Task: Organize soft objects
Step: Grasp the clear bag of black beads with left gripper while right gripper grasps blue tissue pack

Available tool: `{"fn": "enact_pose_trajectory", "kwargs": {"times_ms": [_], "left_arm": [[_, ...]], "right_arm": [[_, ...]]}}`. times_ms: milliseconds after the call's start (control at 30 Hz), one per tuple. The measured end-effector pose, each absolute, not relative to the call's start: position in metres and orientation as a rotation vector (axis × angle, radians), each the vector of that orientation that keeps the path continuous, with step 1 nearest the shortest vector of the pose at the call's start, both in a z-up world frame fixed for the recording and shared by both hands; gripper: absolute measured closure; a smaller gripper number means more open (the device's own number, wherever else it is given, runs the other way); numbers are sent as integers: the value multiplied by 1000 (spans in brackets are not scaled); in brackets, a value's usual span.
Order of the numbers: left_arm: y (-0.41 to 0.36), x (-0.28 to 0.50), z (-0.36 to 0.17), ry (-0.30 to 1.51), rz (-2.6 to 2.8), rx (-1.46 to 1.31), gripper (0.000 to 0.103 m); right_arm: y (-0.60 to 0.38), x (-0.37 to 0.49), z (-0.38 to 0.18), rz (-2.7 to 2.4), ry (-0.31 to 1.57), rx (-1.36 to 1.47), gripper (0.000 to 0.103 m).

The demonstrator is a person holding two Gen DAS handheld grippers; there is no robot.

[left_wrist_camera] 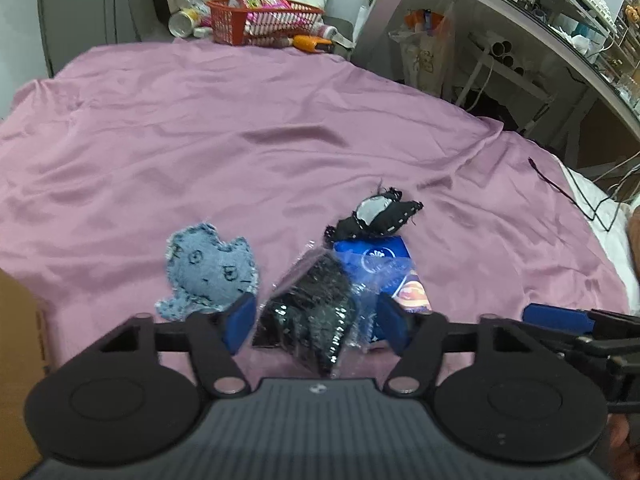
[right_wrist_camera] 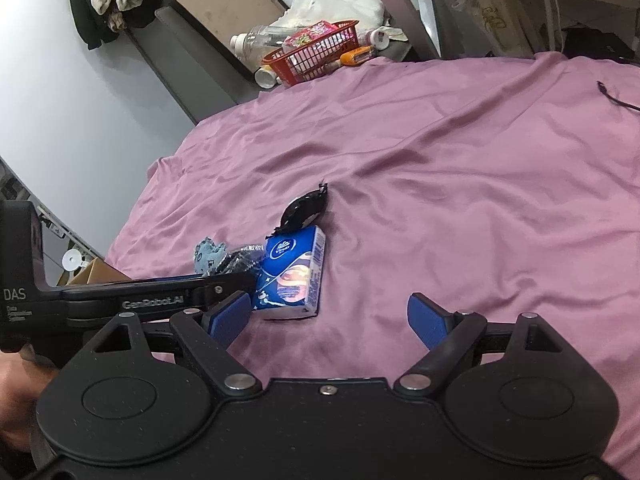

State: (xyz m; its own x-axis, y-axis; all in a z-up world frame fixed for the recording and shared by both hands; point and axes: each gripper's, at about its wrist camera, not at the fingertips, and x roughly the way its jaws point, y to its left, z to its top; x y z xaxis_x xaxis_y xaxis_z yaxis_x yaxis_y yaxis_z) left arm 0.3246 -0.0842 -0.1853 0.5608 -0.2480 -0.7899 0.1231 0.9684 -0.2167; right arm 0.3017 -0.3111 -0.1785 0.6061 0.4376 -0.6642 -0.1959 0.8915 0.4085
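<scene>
Purple sheet (left_wrist_camera: pixel 280 120) on bed carried four soft items, clustered. Left wrist view: left gripper (left_wrist_camera: pixel 316 322), fingers apart, straddled a black bagged bundle (left_wrist_camera: pixel 310 316); denim toy (left_wrist_camera: pixel 210 272) just left, tissue pack (left_wrist_camera: pixel 384 276) touching right, black pouch (left_wrist_camera: pixel 376 214) beyond. Right wrist view: right gripper (right_wrist_camera: pixel 330 318), fingers apart and empty, hovered beside the tissue pack (right_wrist_camera: pixel 294 274). Risk: slick plastic wrap could slip on closing, or the fingers could snag the neighbouring pack.
</scene>
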Motion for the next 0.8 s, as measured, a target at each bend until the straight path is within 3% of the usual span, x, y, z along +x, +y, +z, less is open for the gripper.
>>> {"fn": "enact_pose_trajectory", "kwargs": {"times_ms": [67,200,767,800], "left_arm": [[-82,324,-186,950,-218,-147,59],[-72,319,-183,938,-219,-190,64],[-18,287,-152,854,-157,-290,65],[-16,285,-150,850,-153,-298,65]], "right_arm": [[-308,303,-179,376,845,303,18],[-297,306,-178,385,840,288,18],[-222,318,-189,350,842,118,18],[-217,320,-191,337,846,104,22]]}}
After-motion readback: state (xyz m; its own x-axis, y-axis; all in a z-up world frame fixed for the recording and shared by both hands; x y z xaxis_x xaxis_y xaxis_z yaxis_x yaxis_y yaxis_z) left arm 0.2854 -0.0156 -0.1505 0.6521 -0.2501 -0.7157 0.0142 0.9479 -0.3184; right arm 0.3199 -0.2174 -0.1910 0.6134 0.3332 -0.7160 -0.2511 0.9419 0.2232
